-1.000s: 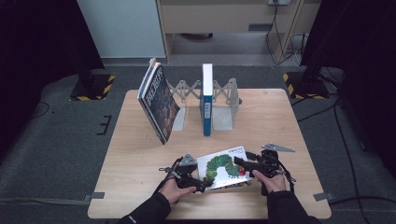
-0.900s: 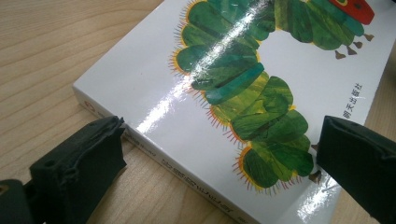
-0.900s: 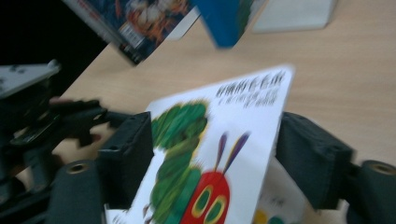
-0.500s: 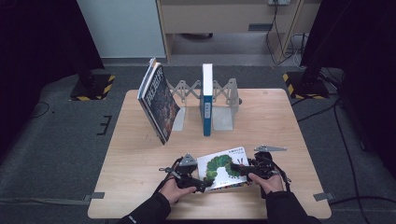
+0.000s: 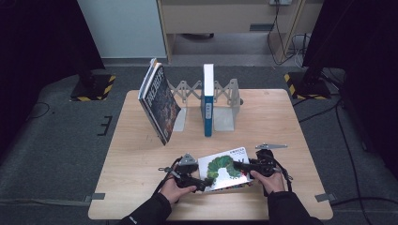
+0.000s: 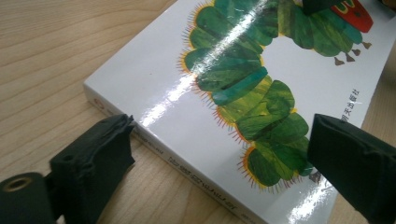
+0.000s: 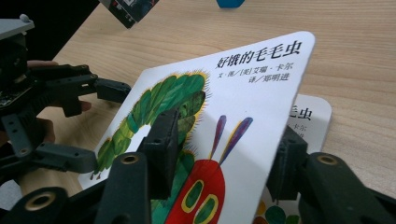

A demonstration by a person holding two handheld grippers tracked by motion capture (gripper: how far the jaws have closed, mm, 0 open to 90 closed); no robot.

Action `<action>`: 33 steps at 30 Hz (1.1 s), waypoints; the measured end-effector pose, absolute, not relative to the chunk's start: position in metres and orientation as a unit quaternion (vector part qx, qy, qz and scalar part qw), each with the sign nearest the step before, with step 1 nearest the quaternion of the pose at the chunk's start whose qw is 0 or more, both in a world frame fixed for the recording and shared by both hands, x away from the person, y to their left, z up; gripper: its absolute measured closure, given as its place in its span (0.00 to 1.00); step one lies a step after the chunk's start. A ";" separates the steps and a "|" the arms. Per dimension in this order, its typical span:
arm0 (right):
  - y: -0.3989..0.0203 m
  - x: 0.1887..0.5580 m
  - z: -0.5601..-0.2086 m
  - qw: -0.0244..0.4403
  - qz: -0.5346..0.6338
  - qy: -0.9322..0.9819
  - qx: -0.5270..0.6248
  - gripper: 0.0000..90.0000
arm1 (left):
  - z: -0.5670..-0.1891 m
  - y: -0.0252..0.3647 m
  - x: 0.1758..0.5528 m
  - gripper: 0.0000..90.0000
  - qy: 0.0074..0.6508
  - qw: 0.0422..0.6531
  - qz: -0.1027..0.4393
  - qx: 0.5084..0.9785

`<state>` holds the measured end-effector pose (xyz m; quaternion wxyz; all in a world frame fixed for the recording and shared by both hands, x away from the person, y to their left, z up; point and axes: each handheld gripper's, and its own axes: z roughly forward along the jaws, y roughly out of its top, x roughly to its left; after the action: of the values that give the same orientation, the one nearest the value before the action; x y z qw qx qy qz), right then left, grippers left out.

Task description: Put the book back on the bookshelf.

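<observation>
Two grippers | right gripper [image 7: 219, 168] fingers pinch book [image 7: 243, 107] cover

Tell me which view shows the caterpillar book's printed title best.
The right gripper view: the black title characters on the white, glossy caterpillar picture book are large and sharp on its lifted cover. The left gripper view shows the green caterpillar body and small print at the edge. In the high view the book is too small to read.

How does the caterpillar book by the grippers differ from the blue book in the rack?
The caterpillar book lies flat near the table's front edge, its white cover lifted by the right gripper; the blue book stands upright and closed in the metal rack. Both are thin.
</observation>
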<state>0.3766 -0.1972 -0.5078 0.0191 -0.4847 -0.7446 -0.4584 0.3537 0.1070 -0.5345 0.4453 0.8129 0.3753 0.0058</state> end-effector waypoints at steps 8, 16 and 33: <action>-0.200 0.377 -0.505 0.025 -0.467 -0.740 -0.484 0.67 | -0.532 0.110 0.356 0.15 0.392 0.449 -0.003 0.803; -0.205 0.376 -0.497 0.039 -0.504 -0.722 -0.473 0.82 | -0.531 0.109 0.356 0.16 0.394 0.449 -0.007 0.802; -0.204 0.371 -0.483 0.038 -0.550 -0.711 -0.436 0.90 | -0.533 0.112 0.360 0.12 0.399 0.460 -0.031 0.792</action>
<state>0.3707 -0.2036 -0.4830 0.0384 -0.4362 -0.7113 -0.5498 0.3603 0.1115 -0.5332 0.4604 0.7922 0.3992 -0.0314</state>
